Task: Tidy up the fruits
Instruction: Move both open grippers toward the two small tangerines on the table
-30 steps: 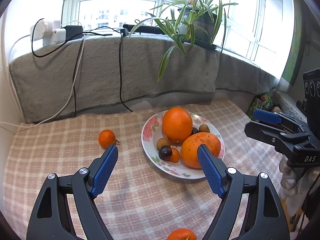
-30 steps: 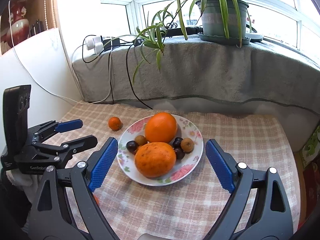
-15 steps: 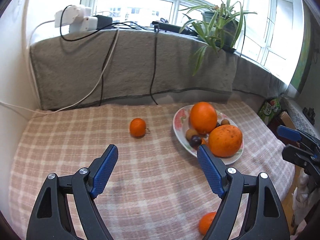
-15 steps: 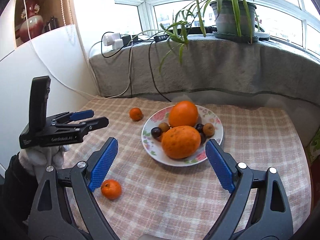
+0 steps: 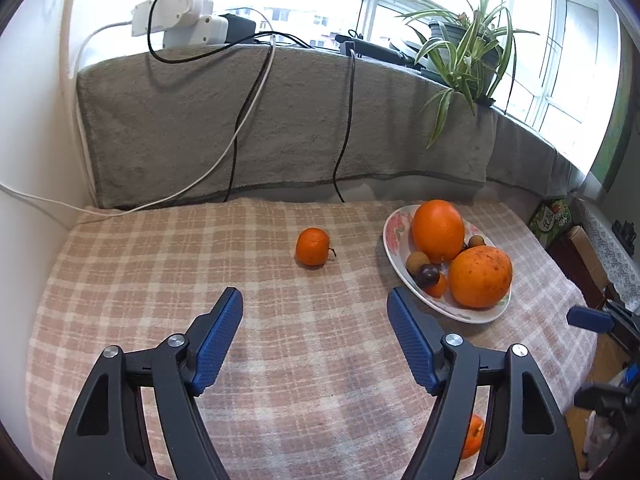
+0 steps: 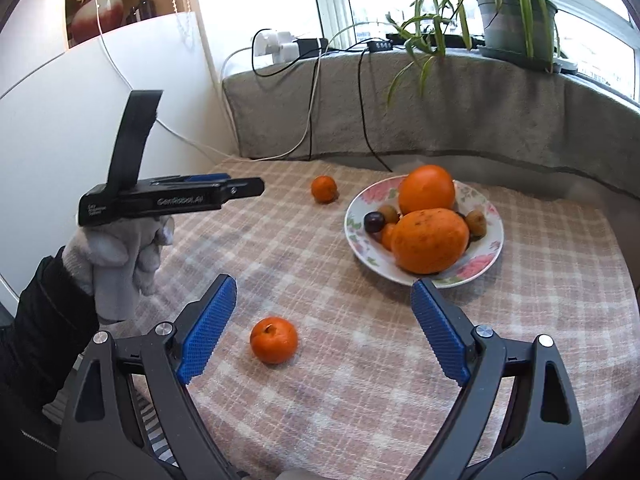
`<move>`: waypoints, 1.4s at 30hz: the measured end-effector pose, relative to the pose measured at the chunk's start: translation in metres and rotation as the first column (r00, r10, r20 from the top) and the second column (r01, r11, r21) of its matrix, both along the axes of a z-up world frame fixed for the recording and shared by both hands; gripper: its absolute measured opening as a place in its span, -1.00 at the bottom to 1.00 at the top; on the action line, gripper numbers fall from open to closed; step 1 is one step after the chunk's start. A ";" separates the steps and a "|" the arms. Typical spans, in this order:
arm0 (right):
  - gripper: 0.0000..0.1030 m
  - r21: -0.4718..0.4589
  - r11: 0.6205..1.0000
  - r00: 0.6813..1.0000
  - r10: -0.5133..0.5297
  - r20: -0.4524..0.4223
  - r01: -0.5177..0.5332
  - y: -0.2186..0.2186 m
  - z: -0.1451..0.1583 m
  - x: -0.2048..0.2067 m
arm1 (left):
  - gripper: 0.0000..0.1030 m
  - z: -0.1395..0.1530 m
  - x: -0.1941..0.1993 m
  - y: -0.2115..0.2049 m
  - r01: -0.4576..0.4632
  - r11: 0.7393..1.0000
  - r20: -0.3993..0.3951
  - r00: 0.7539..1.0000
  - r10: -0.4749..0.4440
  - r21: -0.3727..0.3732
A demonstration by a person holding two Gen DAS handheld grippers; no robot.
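Observation:
A floral plate (image 5: 394, 236) (image 6: 490, 246) on the checked tablecloth holds two large oranges (image 5: 438, 230) (image 6: 430, 240), a dark plum (image 5: 427, 275) and several small brown fruits. One small mandarin (image 5: 313, 246) (image 6: 324, 189) lies left of the plate. A second mandarin (image 6: 274, 339) (image 5: 472, 436) lies near the table's front edge. My left gripper (image 5: 314, 338) is open and empty, pointing at the first mandarin. My right gripper (image 6: 323, 330) is open and empty, with the second mandarin between its fingers, nearer the left one.
A grey towel (image 5: 240, 120) covers the windowsill behind the table, with cables (image 5: 348, 120), a power strip (image 5: 180, 20) and a potted spider plant (image 6: 516, 12). A white wall (image 6: 80, 120) bounds the left side. The left gripper body and gloved hand (image 6: 120, 248) show in the right wrist view.
My left gripper has swung left, away from the plate toward the far mandarin. My right gripper has pulled back and left, bringing the near mandarin between its fingers.

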State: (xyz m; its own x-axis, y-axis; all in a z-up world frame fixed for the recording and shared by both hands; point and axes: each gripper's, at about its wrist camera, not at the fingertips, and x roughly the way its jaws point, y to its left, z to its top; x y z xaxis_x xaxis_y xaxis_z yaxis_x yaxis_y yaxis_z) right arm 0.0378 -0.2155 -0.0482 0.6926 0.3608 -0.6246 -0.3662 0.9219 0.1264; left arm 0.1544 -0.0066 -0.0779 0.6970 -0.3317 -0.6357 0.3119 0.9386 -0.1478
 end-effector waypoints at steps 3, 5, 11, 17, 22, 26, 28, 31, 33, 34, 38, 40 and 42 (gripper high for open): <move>0.77 -0.001 1.000 1.000 0.021 -0.015 -0.021 0.006 -0.006 -0.002 | 0.35 -0.002 0.009 0.001 0.008 1.000 -0.016 1.000 -0.008 -0.013; 0.76 -0.003 0.999 0.999 0.033 -0.028 -0.033 0.010 -0.010 -0.003 | 0.31 -0.004 0.016 0.001 0.007 1.000 -0.025 1.000 -0.007 -0.024; 0.60 -0.002 0.998 0.996 0.063 -0.069 -0.064 0.019 -0.022 0.000 | 0.14 -0.012 0.036 -0.006 0.024 1.000 -0.045 0.999 -0.025 -0.011; 0.49 -0.003 0.996 0.990 0.089 -0.105 -0.090 0.028 -0.034 0.004 | 0.06 -0.025 0.055 -0.013 0.041 0.999 -0.074 0.996 -0.043 -0.019; 0.43 -0.007 0.994 0.986 0.103 -0.132 -0.105 0.035 -0.042 0.006 | 0.04 -0.034 0.068 -0.020 0.049 0.999 -0.091 0.995 -0.051 -0.021; 0.37 -0.017 0.993 0.982 0.112 -0.149 -0.116 0.040 -0.048 0.009 | 0.03 -0.040 0.077 -0.025 0.053 0.998 -0.100 0.994 -0.055 -0.020; 0.37 -0.020 0.993 0.982 0.112 -0.153 -0.117 0.042 -0.050 0.010 | 0.03 -0.045 0.083 -0.026 0.056 0.998 -0.109 0.992 -0.058 -0.021; 0.37 -0.017 0.993 0.981 0.112 -0.159 -0.116 0.043 -0.052 0.013 | 0.02 -0.051 0.090 -0.030 0.065 0.998 -0.121 0.990 -0.067 -0.016; 0.37 -0.020 0.993 0.980 0.114 -0.163 -0.119 0.044 -0.053 0.015 | 0.02 -0.055 0.094 -0.032 0.068 0.998 -0.126 0.990 -0.070 -0.016; 0.37 -0.023 0.992 0.979 0.116 -0.165 -0.122 0.046 -0.054 0.016 | 0.01 -0.056 0.095 -0.034 0.070 0.997 -0.126 0.989 -0.071 -0.015; 0.37 -0.044 0.990 0.978 0.124 -0.166 -0.133 0.050 -0.058 0.019 | 0.00 -0.061 0.100 -0.036 0.070 0.997 -0.124 0.990 -0.071 -0.015; 0.37 -0.050 0.990 0.978 0.125 -0.168 -0.135 0.053 -0.060 0.021 | -0.10 -0.064 0.103 -0.038 0.072 0.997 -0.128 0.989 -0.073 -0.009; 0.37 -0.054 0.989 0.977 0.128 -0.174 -0.139 0.056 -0.062 0.024 | -0.11 -0.066 0.106 -0.038 0.073 0.997 -0.132 0.989 -0.073 -0.008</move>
State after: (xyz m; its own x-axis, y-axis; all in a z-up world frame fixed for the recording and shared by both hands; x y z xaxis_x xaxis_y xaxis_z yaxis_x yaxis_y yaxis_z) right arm 0.0614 -0.1591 -0.1098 0.5233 0.3969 -0.7540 -0.4647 0.8747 0.1379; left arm 0.2605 -0.0450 -0.1434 0.5809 -0.3809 -0.7193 0.3569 0.9135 -0.1955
